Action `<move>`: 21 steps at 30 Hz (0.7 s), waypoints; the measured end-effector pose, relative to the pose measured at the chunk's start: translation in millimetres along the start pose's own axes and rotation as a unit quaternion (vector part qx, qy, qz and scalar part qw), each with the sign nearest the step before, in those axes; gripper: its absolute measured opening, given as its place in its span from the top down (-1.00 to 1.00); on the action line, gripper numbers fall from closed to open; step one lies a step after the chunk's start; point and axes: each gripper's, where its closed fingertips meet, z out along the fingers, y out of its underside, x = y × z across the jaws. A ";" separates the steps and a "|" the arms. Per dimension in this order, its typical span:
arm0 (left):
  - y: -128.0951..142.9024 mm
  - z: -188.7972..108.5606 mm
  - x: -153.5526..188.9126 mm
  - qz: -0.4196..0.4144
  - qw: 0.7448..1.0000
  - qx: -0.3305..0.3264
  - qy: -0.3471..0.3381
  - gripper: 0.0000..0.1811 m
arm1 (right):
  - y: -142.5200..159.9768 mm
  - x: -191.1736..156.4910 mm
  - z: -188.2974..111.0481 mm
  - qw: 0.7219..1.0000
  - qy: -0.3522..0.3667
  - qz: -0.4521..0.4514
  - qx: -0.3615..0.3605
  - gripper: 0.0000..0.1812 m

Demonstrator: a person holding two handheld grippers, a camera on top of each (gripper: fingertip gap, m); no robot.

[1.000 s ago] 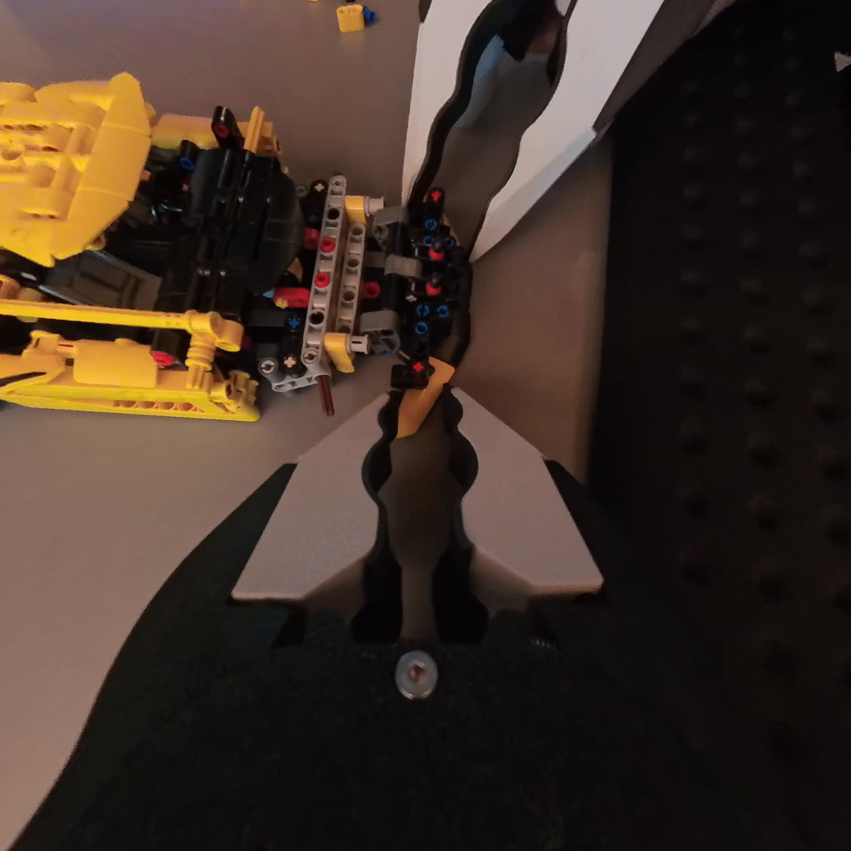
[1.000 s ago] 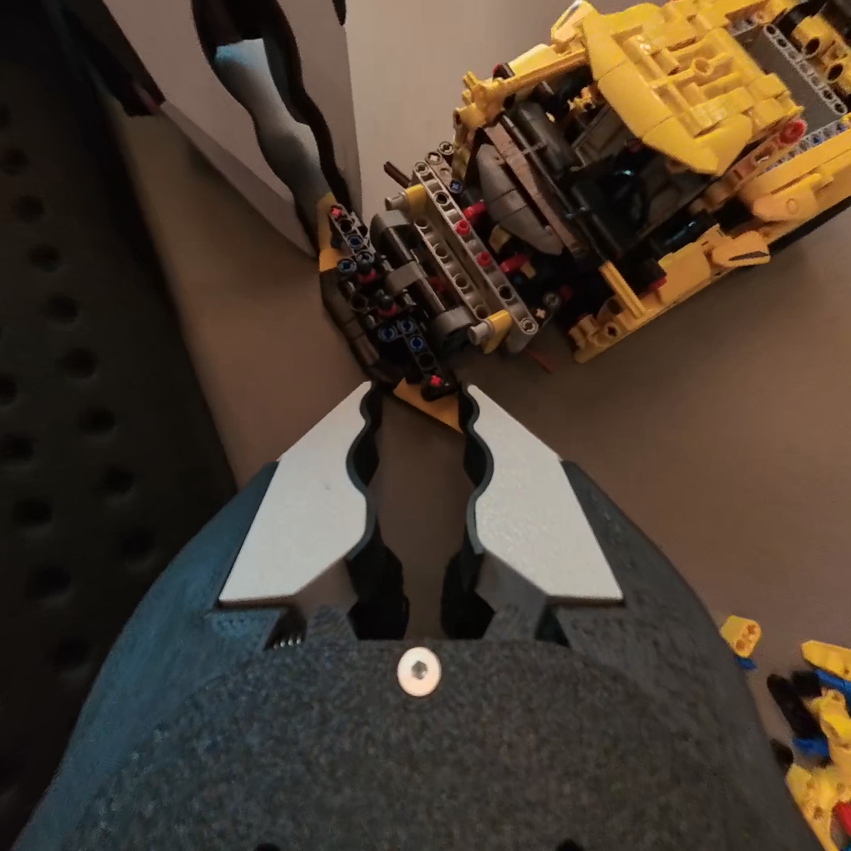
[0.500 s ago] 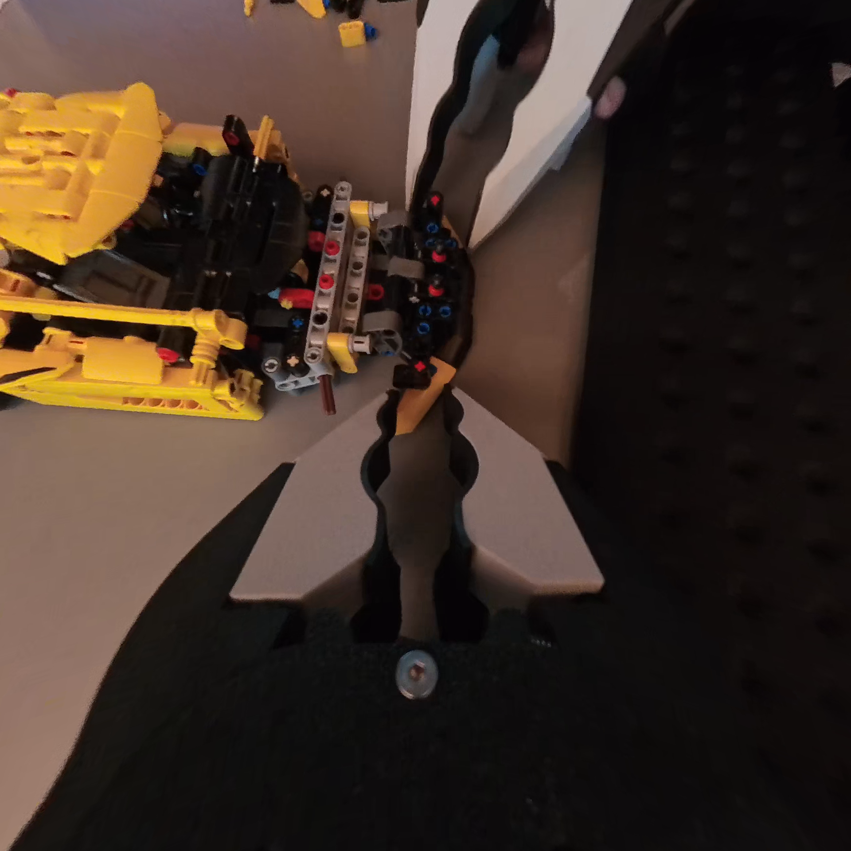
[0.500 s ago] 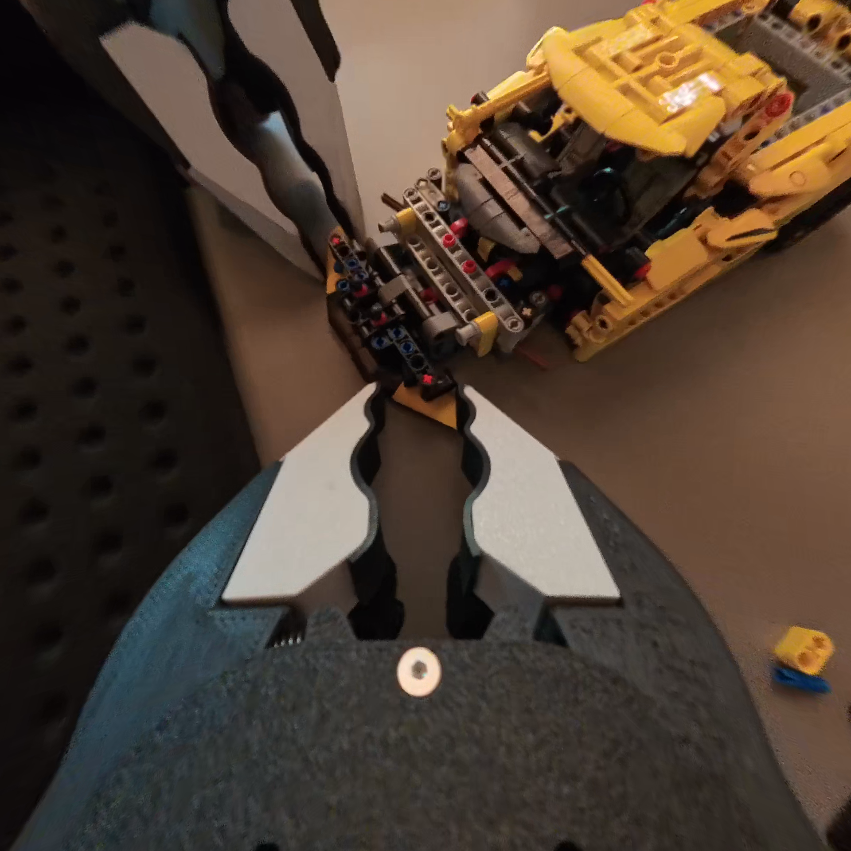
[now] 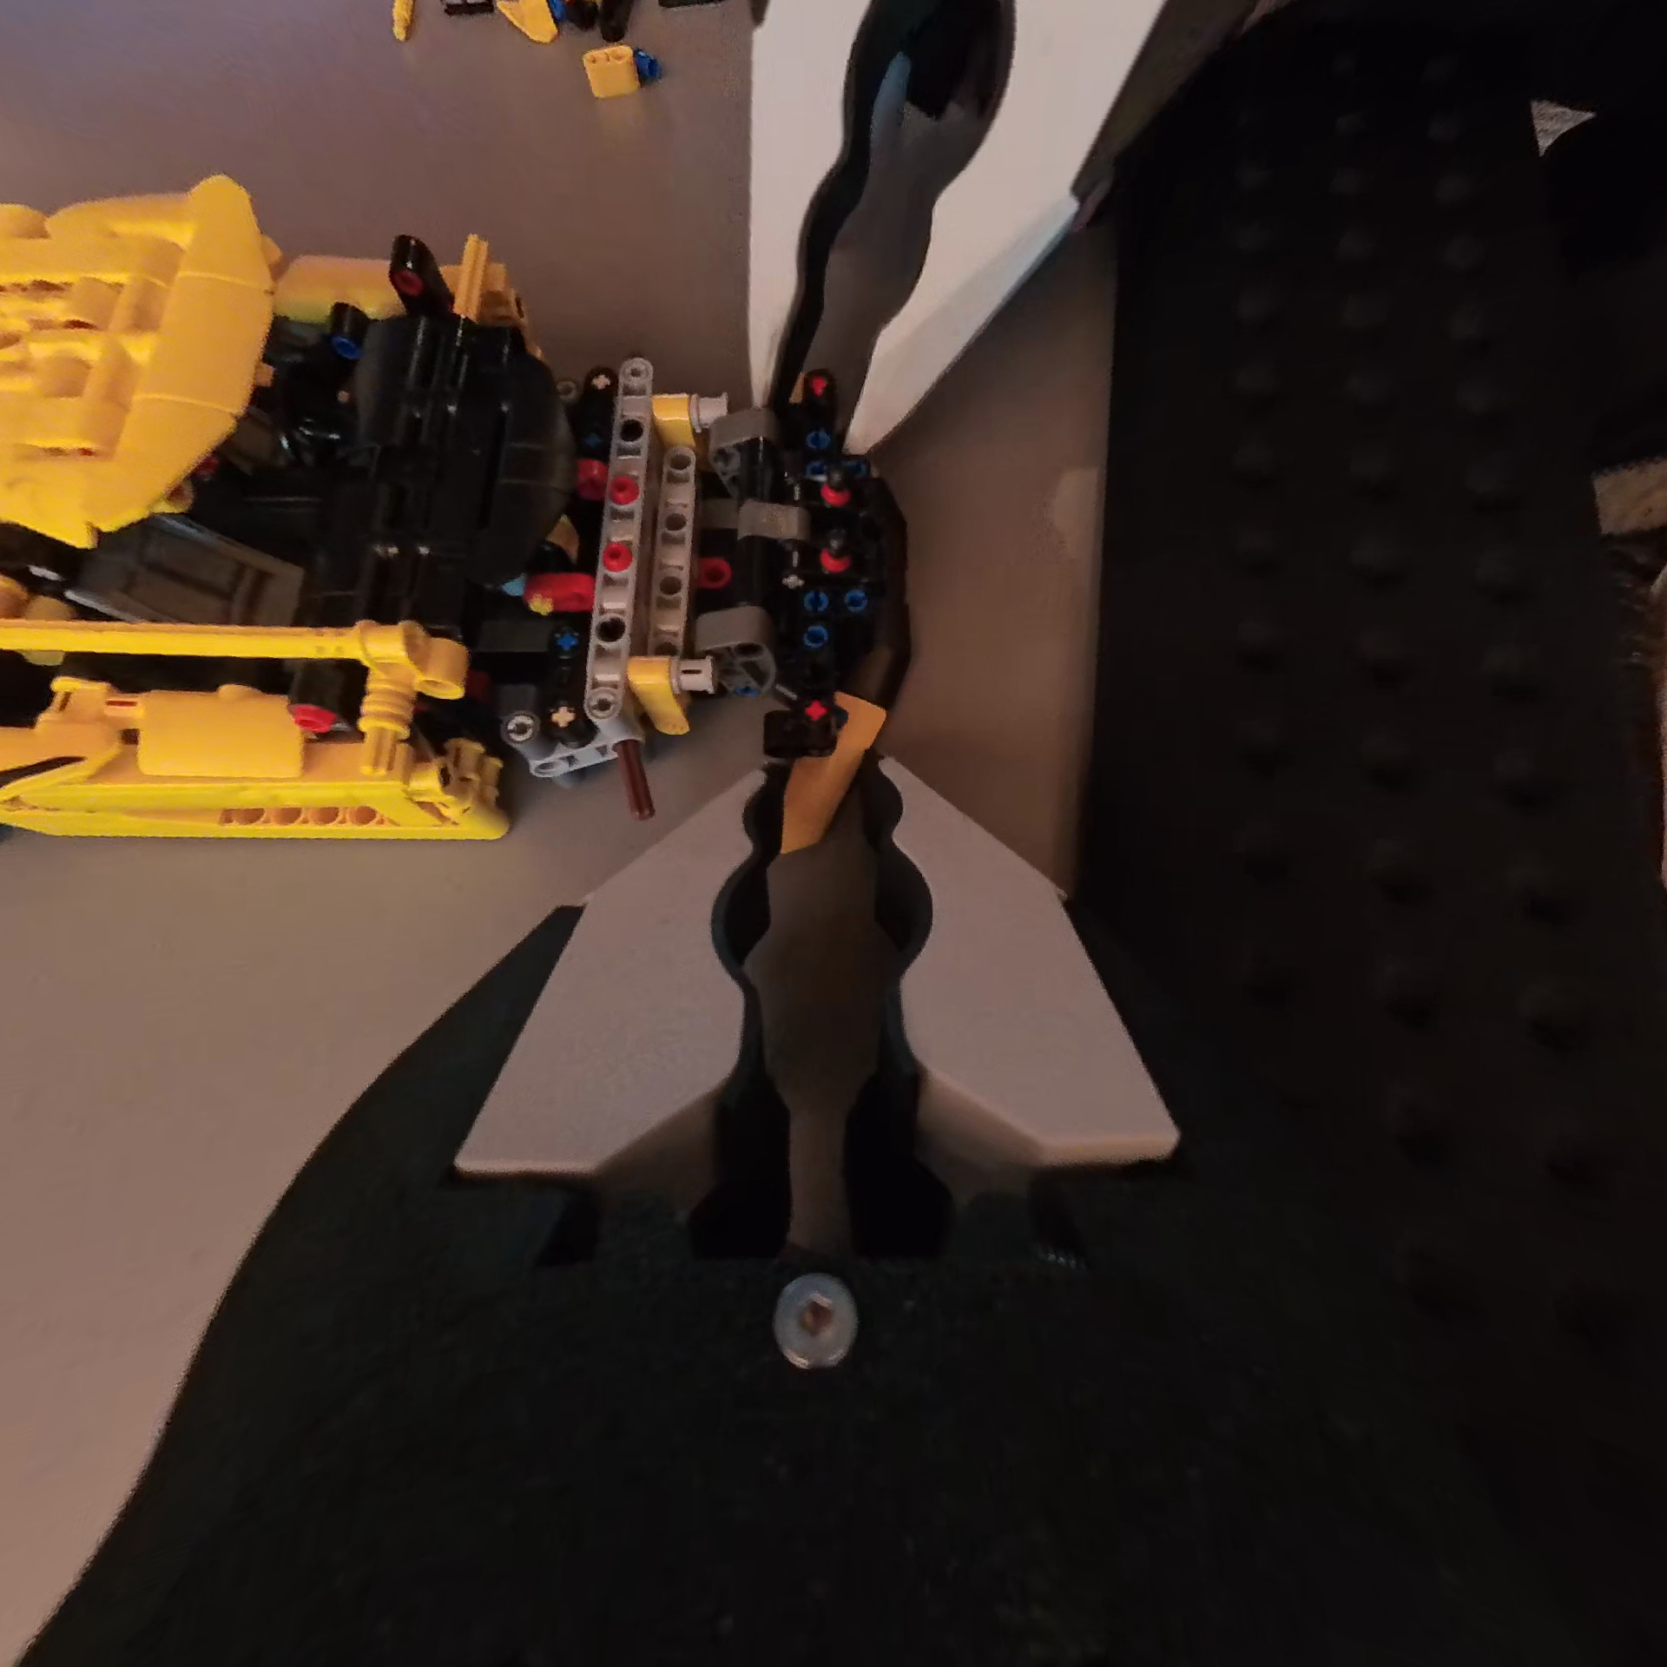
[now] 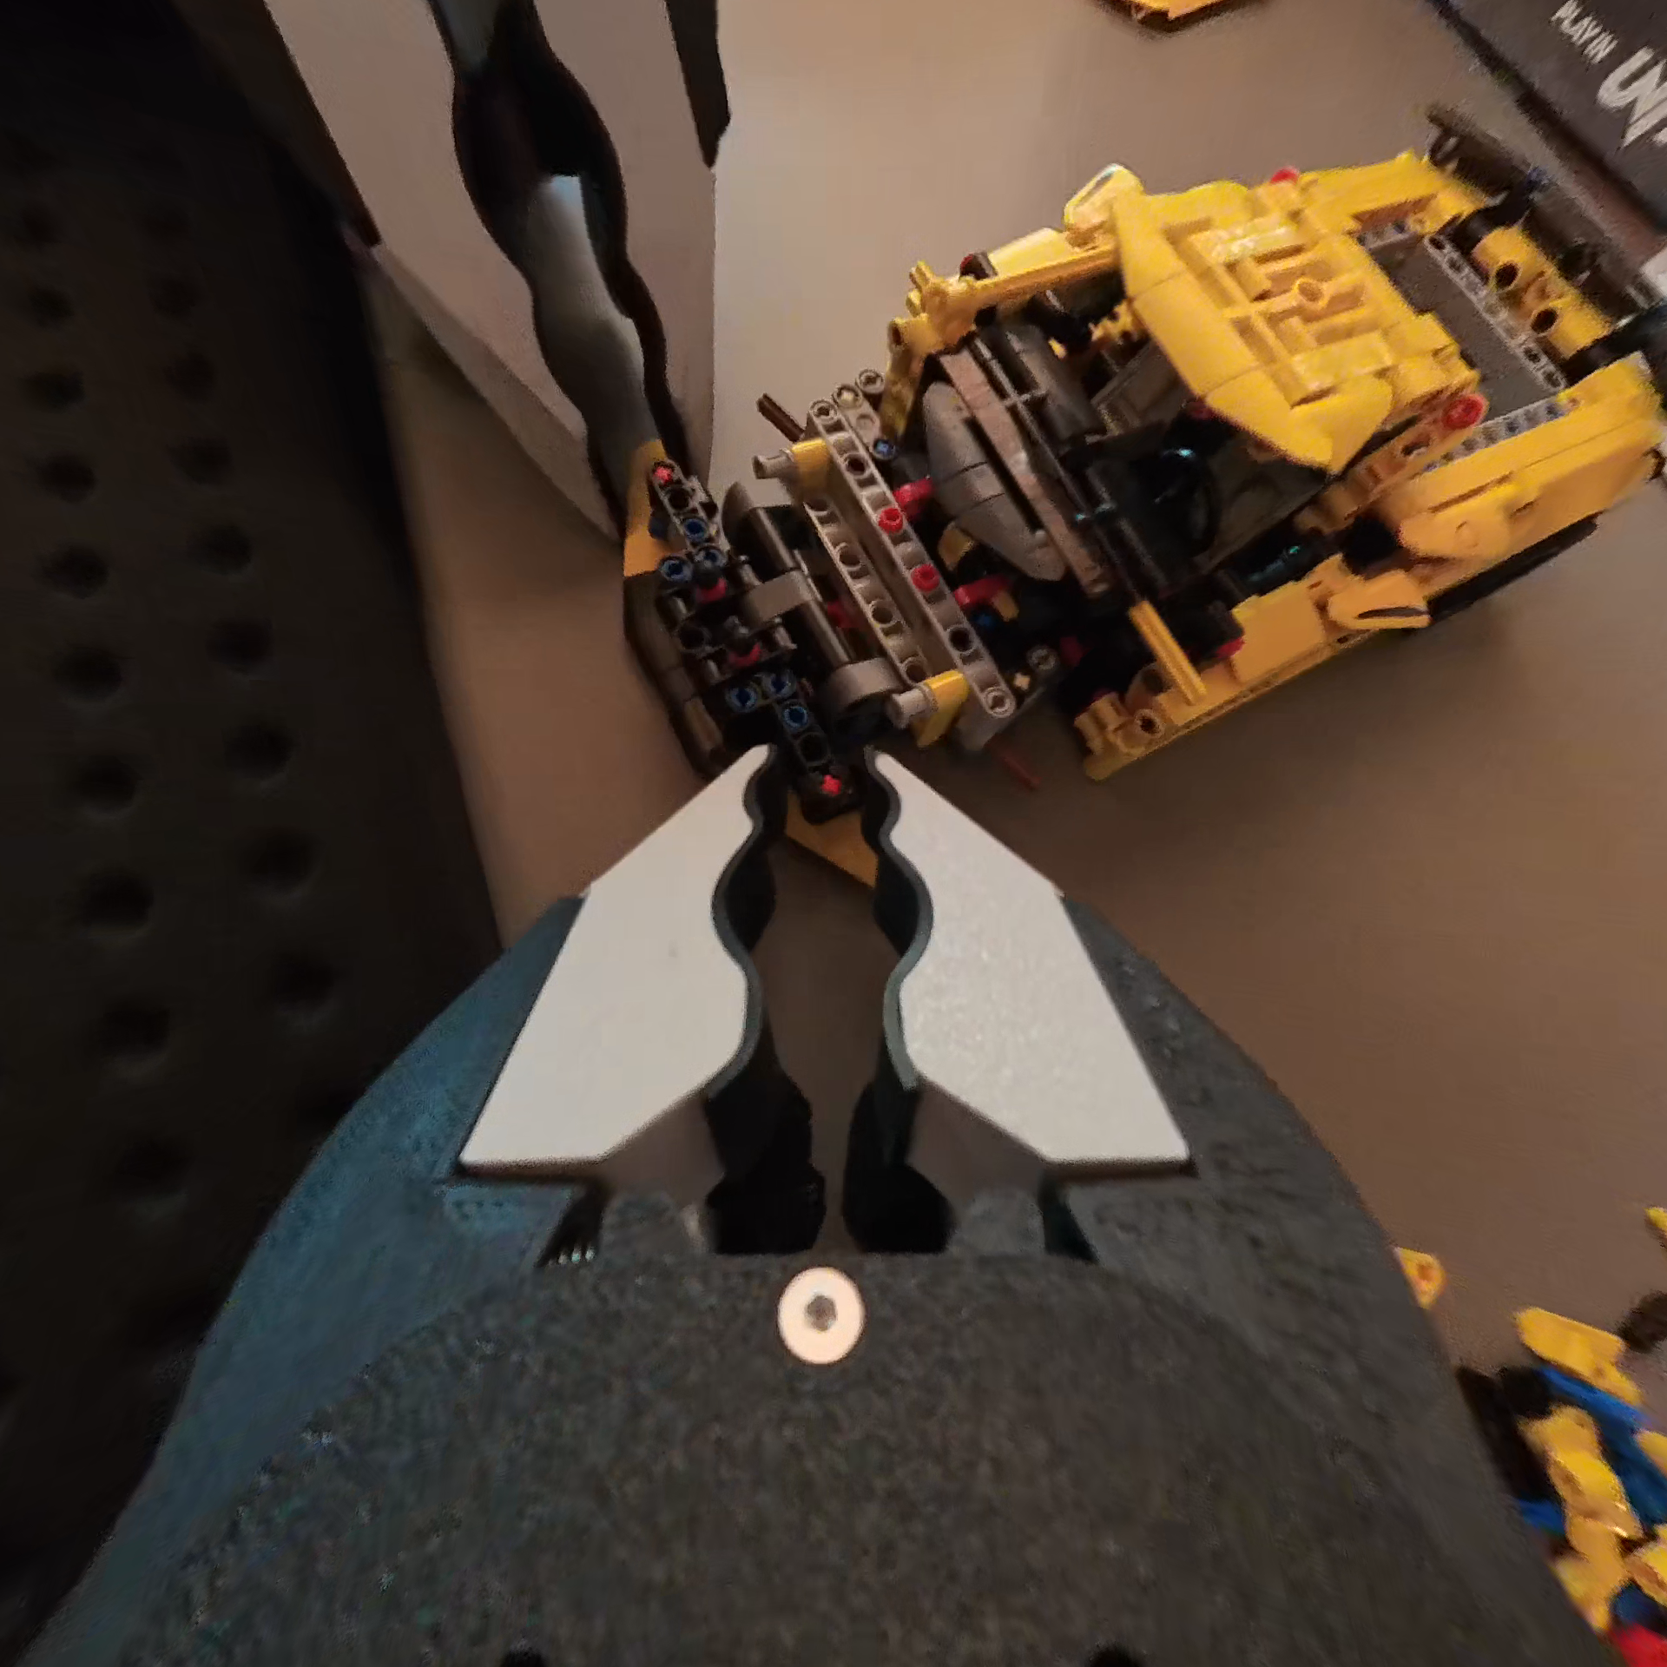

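Both claws, left [image 5: 816, 785] and right [image 6: 816, 776], seemingly pinch the model's black end piece [image 6: 722, 622]; contact hidden.

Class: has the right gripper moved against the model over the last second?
Yes. The right gripper has slid forward onto the black end of the model, and its jaws have narrowed around that end.
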 end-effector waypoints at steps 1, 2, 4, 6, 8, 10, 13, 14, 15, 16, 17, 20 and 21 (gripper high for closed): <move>0.1 -0.1 0.2 -0.001 1.000 0.000 0.002 0.81 | 0.1 -0.5 -0.3 1.000 0.006 -0.007 -0.004 0.84; 0.2 -0.3 0.3 -0.002 1.000 0.000 0.003 0.81 | 0.3 -0.9 -0.5 1.000 0.011 -0.013 -0.008 0.84; 0.3 -0.4 0.4 -0.006 1.000 0.000 0.006 0.81 | 0.1 -1.3 -1.3 0.999 0.024 -0.024 -0.016 0.86; 0.2 -0.3 0.1 -0.008 1.000 0.000 0.007 0.81 | 0.4 -1.4 -1.9 0.998 0.037 -0.039 -0.027 0.87; 0.3 -0.3 -0.1 -0.009 1.000 0.000 0.007 0.81 | 0.5 -1.6 -2.1 0.998 0.042 -0.039 -0.031 0.87; 0.4 -0.3 -0.1 -0.011 1.000 0.000 0.009 0.81 | 0.1 -2.1 -2.4 0.999 0.023 -0.009 -0.022 0.87; 0.4 -0.4 2.8 -0.006 1.000 0.000 0.017 0.81 | -1.4 -7.4 -2.9 0.999 -0.030 0.035 0.014 0.87; 0.3 -0.4 4.1 -0.004 1.000 0.000 0.021 0.81 | -2.7 -9.9 -5.1 0.996 -0.056 0.056 0.028 0.87; 0.4 -0.5 5.3 -0.001 1.000 0.000 0.024 0.81 | -3.4 -11.0 -8.4 0.994 -0.072 0.074 0.028 0.89; 0.4 -0.6 6.5 0.001 1.000 0.000 0.027 0.81 | -2.3 -11.9 -10.2 0.993 -0.081 0.079 0.027 0.89; 0.5 -0.6 7.0 0.002 1.000 0.000 0.028 0.81 | -1.5 -12.0 -10.6 0.993 -0.081 0.076 0.033 0.89; 0.6 -0.5 6.9 0.001 1.000 0.000 0.028 0.81 | 1.0 -9.8 -11.0 0.996 -0.061 0.055 0.035 0.87; 0.6 -0.5 7.0 0.002 1.000 0.000 0.028 0.81 | 1.5 -9.1 -10.6 0.996 -0.058 0.052 0.033 0.86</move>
